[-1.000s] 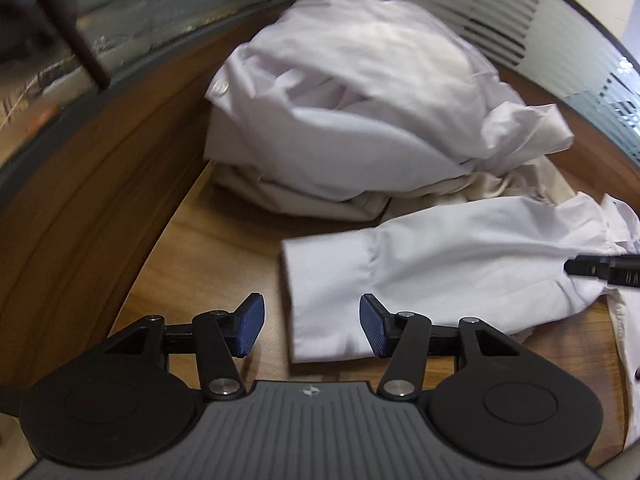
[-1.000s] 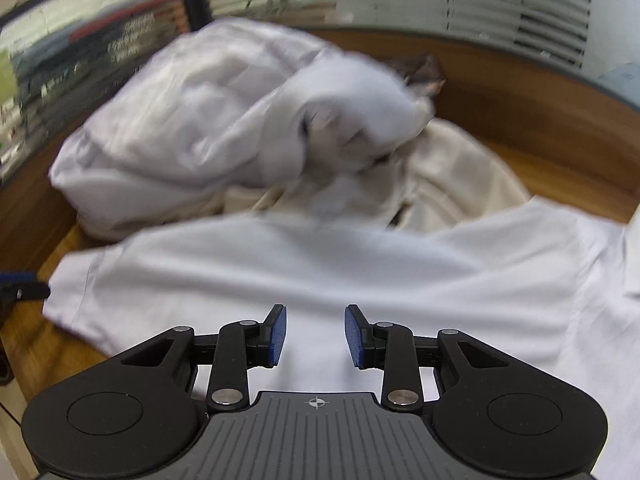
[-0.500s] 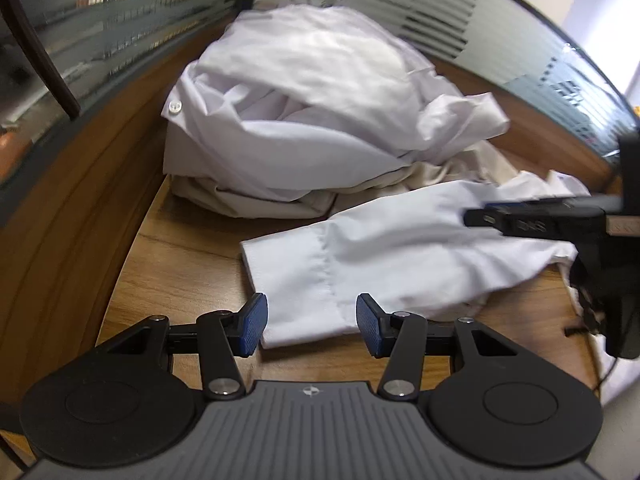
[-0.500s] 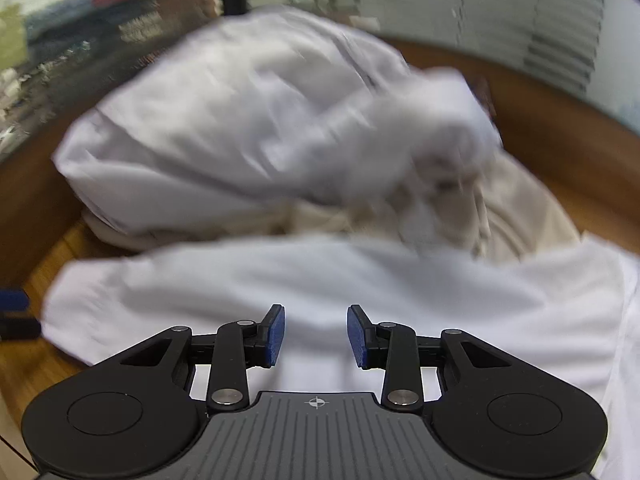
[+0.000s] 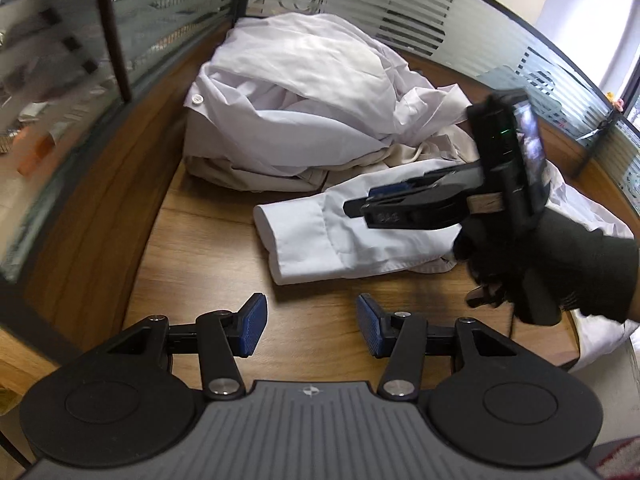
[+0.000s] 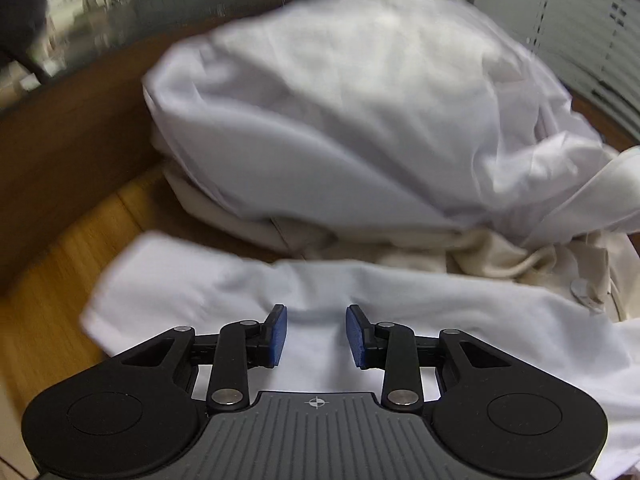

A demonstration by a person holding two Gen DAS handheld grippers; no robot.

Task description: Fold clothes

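A white shirt sleeve [image 5: 320, 236] lies flat on the wooden table [image 5: 200, 264], its cuff end pointing left. My left gripper [image 5: 310, 330] stands open over bare wood just short of the cuff, with nothing between its pads. My right gripper [image 5: 358, 206], held by a black-gloved hand [image 5: 560, 272], hovers over the sleeve. In the right wrist view the right gripper [image 6: 316, 334] is open above the sleeve [image 6: 200, 292], and no cloth is pinched. Behind lies a crumpled pile of white clothes [image 5: 304, 100] on top of a beige garment [image 5: 248, 176].
Frosted striped glass partitions [image 5: 400, 12] and a wooden side wall [image 5: 100, 184] close in the table at the back and left. A dark post [image 5: 112, 28] stands at the left. More of the white shirt hangs over the table's right edge [image 5: 600, 332].
My left gripper has drawn back and risen, so the cuff now lies clear ahead of its pads. My right gripper has travelled left along the sleeve and entered the left wrist view.
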